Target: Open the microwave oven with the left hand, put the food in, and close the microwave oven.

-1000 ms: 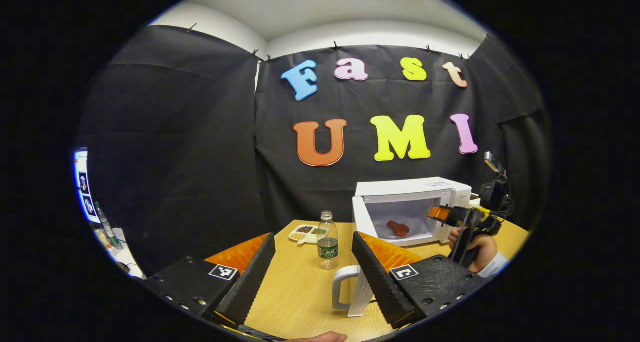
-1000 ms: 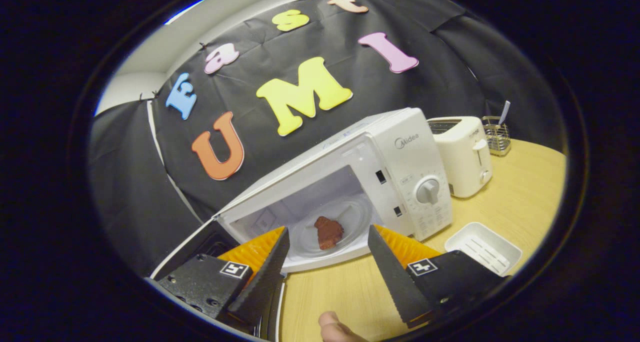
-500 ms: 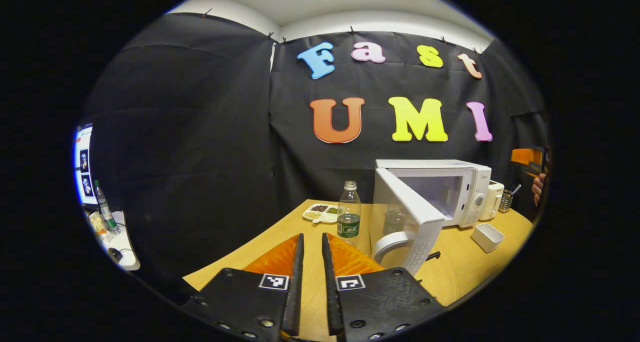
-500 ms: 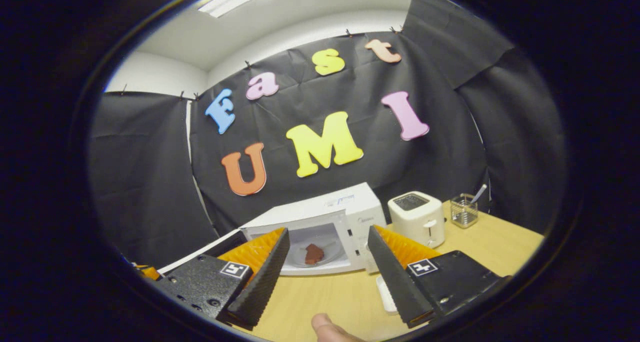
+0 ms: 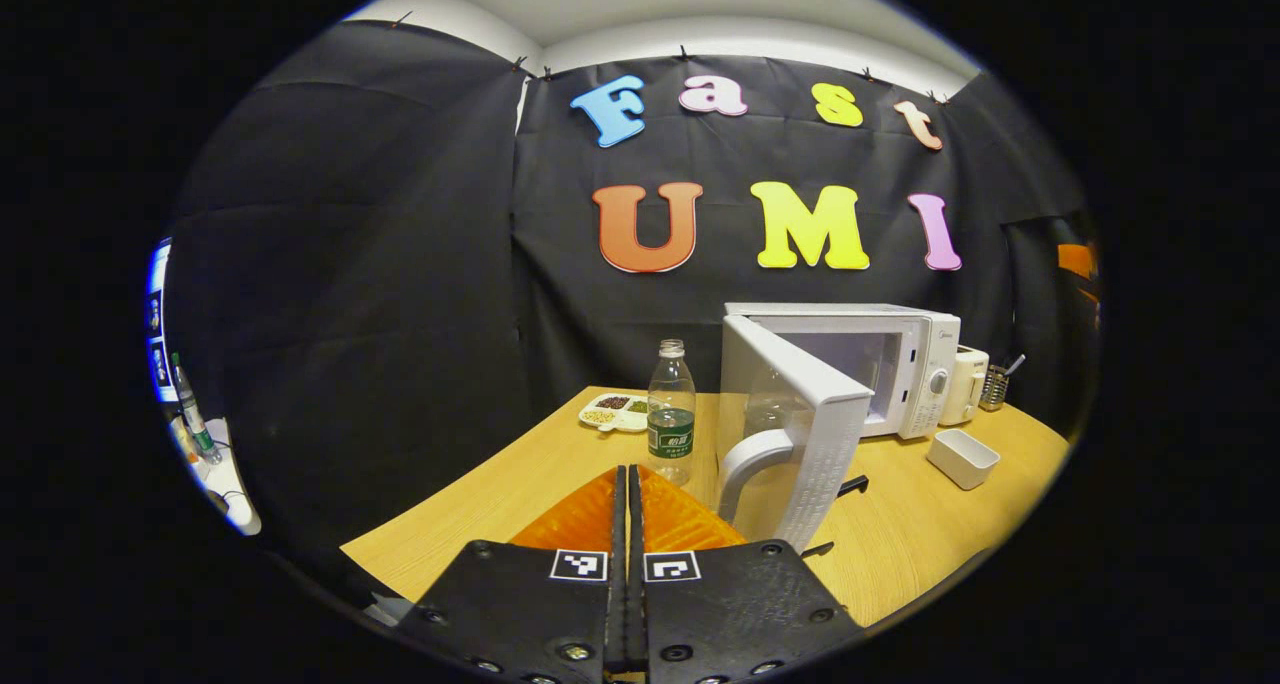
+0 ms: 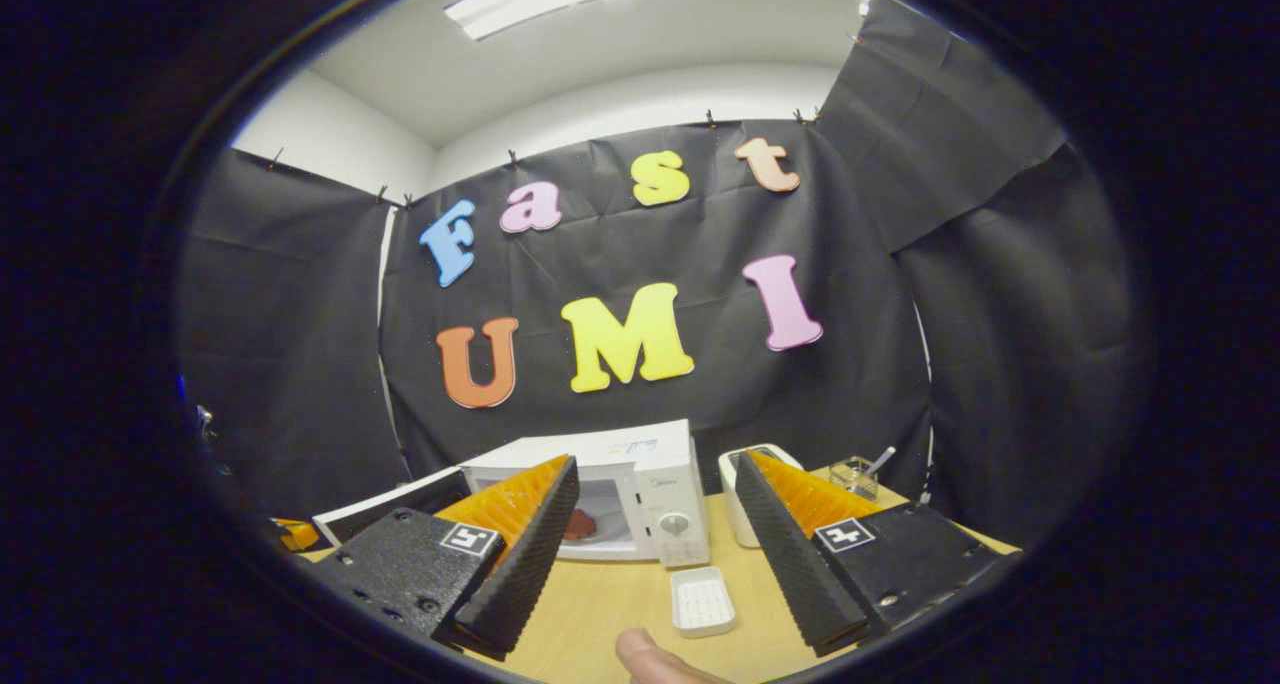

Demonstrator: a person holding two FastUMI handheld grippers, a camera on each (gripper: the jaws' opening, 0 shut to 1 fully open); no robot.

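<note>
- Left gripper point(image 5: 627, 524): fingers pressed together, empty, low over the table point(image 5: 480, 504).
- Door point(image 5: 800, 414) half open, handle edge just right of gripper.
- Right gripper point(image 6: 650, 524): spread, empty.
- Food point(image 6: 578, 524) inside microwave point(image 6: 650, 504).

Half-open microwave door point(image 5: 800, 419) juts across the table point(image 5: 480, 504), water bottle point(image 5: 671, 409) just left; bare tabletop nearer

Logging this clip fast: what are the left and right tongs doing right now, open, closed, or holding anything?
Left tongs: closed, nothing between the fingers, short of the microwave door.
Right tongs: open, empty, pulled back from the microwave.
</note>
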